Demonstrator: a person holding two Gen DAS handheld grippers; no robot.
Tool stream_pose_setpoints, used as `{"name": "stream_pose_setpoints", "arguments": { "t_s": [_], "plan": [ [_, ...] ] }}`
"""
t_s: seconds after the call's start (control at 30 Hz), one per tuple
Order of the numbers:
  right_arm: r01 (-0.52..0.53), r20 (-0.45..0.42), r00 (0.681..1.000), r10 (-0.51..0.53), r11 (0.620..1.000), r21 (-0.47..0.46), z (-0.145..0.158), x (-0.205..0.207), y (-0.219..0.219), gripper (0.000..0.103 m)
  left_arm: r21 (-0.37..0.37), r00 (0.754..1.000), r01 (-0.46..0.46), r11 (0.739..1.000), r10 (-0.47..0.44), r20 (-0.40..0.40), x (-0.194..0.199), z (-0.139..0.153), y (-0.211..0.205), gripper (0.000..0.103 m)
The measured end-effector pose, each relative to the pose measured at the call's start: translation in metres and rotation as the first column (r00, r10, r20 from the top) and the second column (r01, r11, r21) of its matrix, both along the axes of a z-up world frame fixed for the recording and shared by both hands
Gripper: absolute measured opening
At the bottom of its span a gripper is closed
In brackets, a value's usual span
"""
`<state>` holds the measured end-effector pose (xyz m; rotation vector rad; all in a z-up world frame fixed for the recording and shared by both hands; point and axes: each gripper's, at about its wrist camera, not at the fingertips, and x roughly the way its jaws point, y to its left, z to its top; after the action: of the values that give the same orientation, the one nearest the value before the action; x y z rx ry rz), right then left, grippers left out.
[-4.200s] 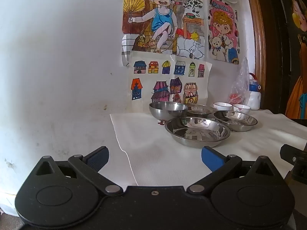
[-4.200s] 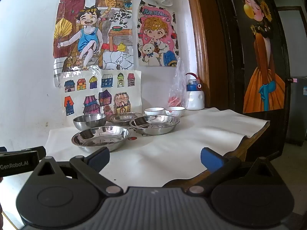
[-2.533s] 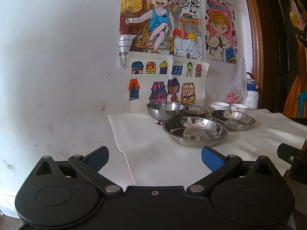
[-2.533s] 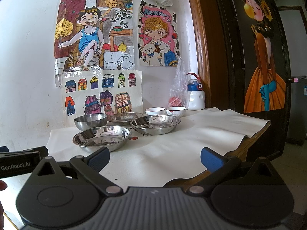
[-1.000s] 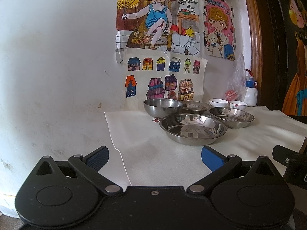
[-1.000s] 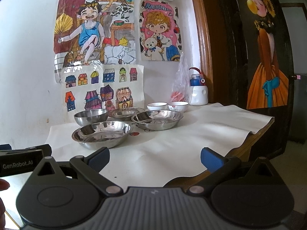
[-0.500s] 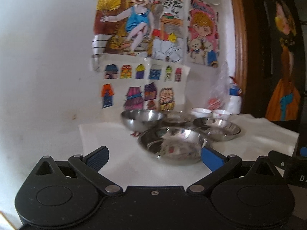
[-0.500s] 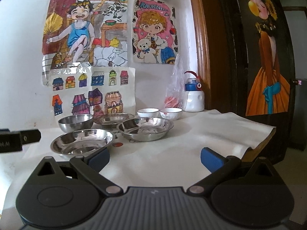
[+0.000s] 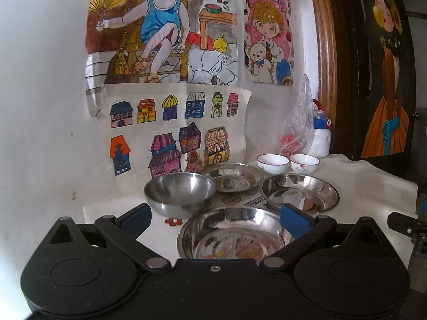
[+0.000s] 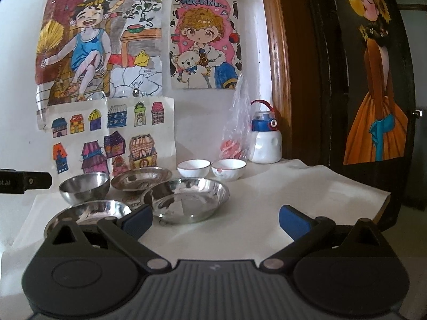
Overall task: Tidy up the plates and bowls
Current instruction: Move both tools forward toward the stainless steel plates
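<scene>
Left gripper (image 9: 214, 220) wide open over nearest steel plate (image 9: 232, 236), right gripper (image 10: 215, 220) open, empty beside it; pinch rim squarely, lift level.

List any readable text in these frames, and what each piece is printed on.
"MORNIN", last letters cut off: top of the pink cartoon poster on the wall.
"oLAI", partial: side of the left gripper, seen from the right wrist view.
Small marks on the large drawing and print on the tablecloth: too blurred to read.
</scene>
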<state>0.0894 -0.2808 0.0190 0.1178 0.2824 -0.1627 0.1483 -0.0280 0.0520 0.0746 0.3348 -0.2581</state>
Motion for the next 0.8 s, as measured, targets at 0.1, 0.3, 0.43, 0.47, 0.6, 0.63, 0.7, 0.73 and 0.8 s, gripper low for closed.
{"name": "stream_pose_setpoints", "arguments": {
  "t_s": [0.1, 0.3, 0.43, 0.47, 0.6, 0.63, 0.7, 0.73, 0.8],
  "plan": [
    [-0.015, -0.006, 1.000, 0.015, 1.000, 0.011, 0.001, 0.013, -0.005, 0.103, 0.015, 1.000, -0.006, 1.000, 0.006, -0.006, 0.013, 0.005, -0.002, 0.102],
    [-0.033, -0.020, 0.999, 0.034, 0.998, 0.046, -0.001, 0.037, -0.021, 0.103, 0.041, 1.000, 0.001, 0.999, 0.000, -0.012, 0.032, 0.016, -0.012, 0.102],
    [-0.028, -0.038, 0.999, 0.031, 0.997, 0.078, -0.004, 0.052, -0.037, 0.103, 0.056, 0.999, 0.022, 0.998, -0.020, -0.033, 0.050, 0.020, -0.029, 0.102],
    [-0.022, -0.046, 0.999, 0.026, 0.996, 0.089, -0.005, 0.056, -0.042, 0.103, 0.058, 0.998, 0.034, 0.998, -0.031, -0.046, 0.056, 0.020, -0.034, 0.102],
    [-0.025, -0.084, 0.996, 0.036, 0.991, 0.135, -0.010, 0.070, -0.057, 0.103, 0.049, 0.992, 0.092, 0.994, -0.087, -0.096, 0.078, 0.018, -0.055, 0.102],
    [-0.022, -0.095, 0.995, 0.035, 0.989, 0.144, -0.012, 0.073, -0.060, 0.103, 0.046, 0.989, 0.111, 0.993, -0.106, -0.107, 0.084, 0.018, -0.061, 0.102],
    [-0.014, -0.125, 0.992, 0.034, 0.987, 0.157, -0.016, 0.080, -0.063, 0.103, 0.039, 0.983, 0.145, 0.989, -0.139, -0.121, 0.093, 0.017, -0.071, 0.102],
    [-0.011, -0.138, 0.990, 0.033, 0.987, 0.160, -0.018, 0.084, -0.064, 0.103, 0.037, 0.979, 0.163, 0.986, -0.157, -0.129, 0.099, 0.017, -0.077, 0.102],
    [-0.006, -0.166, 0.985, 0.035, 0.986, 0.167, -0.022, 0.091, -0.066, 0.103, 0.035, 0.972, 0.192, 0.981, -0.185, -0.148, 0.107, 0.014, -0.088, 0.102]
  ]
}}
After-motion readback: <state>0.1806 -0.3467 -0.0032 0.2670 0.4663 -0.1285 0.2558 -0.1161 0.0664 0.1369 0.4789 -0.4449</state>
